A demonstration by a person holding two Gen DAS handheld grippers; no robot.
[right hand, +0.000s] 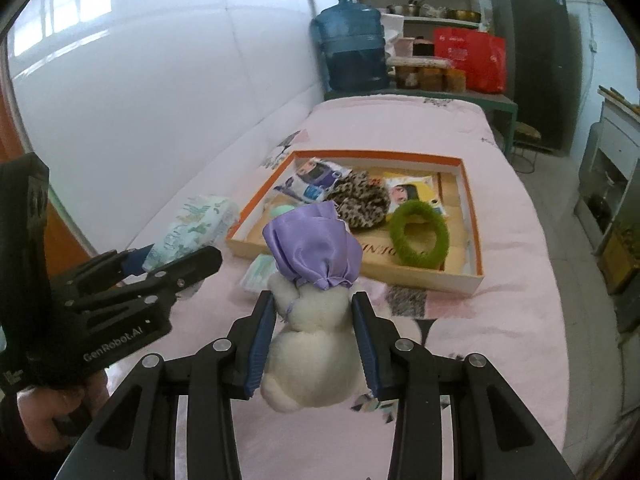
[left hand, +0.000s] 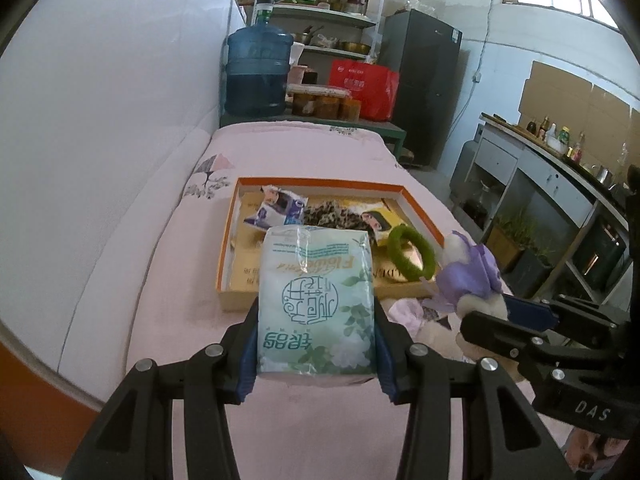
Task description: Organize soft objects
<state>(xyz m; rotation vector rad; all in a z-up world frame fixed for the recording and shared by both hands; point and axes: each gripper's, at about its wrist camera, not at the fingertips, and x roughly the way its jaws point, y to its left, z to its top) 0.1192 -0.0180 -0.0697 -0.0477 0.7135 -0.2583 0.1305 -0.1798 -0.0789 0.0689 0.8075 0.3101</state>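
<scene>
Over pink bedding, left gripper clamps tissue pack, right gripper plush.

Left gripper tilts downward, pads clamped on something held; right gripper beside it — likewise angled down, gripping.

Both grippers are black, with blue pads and silver screws (white letters "DAS" and "GenRobot.AI" on their bodies).

tissue pack hiding the tray's middle, plush toy's face unseen — perhaps turned away
</scene>
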